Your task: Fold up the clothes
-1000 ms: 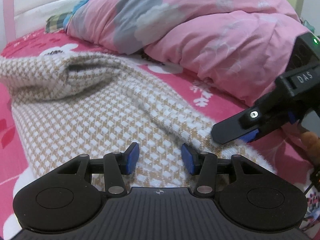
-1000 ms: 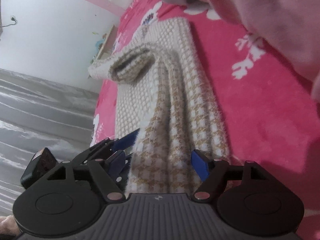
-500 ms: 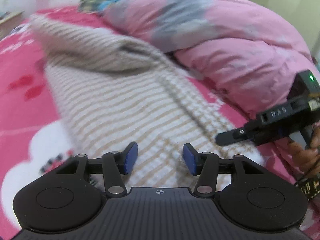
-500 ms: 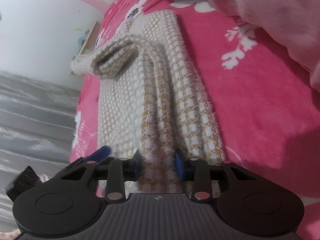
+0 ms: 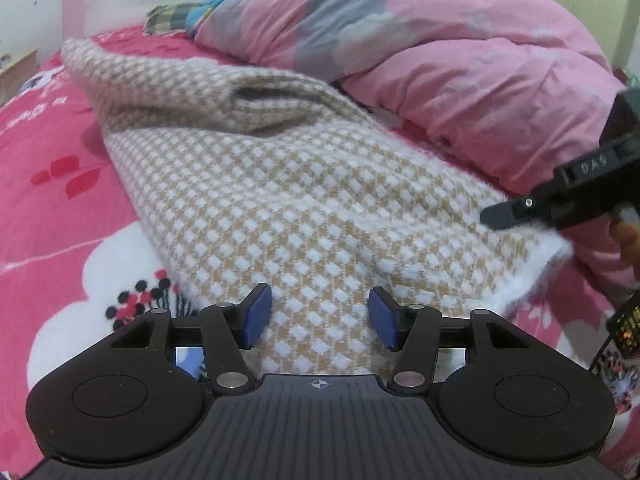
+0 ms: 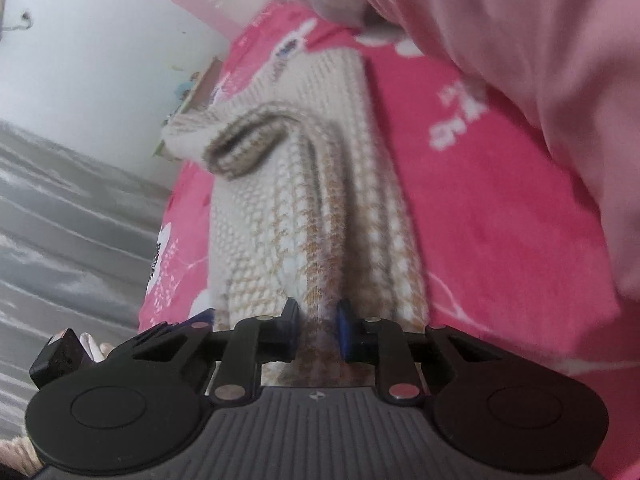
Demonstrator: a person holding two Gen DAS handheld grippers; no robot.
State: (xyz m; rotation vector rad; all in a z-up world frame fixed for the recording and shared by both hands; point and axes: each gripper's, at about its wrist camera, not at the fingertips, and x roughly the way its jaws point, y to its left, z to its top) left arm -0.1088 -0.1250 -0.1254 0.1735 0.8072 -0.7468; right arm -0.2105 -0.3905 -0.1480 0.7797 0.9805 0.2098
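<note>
Since one second ago the right gripper (image 6: 318,330) has been closing and now pinches a ridge of the houndstooth sweater (image 5: 304,200), which lies on the pink bedsheet (image 5: 60,216) beside the pink duvet (image 5: 460,60). The left gripper (image 5: 316,316) has been opening and hovers unclenched over the sweater's near hem.

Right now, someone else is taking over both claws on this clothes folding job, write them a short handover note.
Right claw: just closed, pinching a bunched ridge at the near hem of the beige-and-white houndstooth knit sweater.
Left claw: open, jaws just widening, sweater edge between the pads, not gripped.
Sweater lies lengthwise on the pink floral bedsheet, beside the pink quilt; one sleeve looks folded across the far end.
Left: grip with the left claw, then probably fold the hem toward the far end.
</note>
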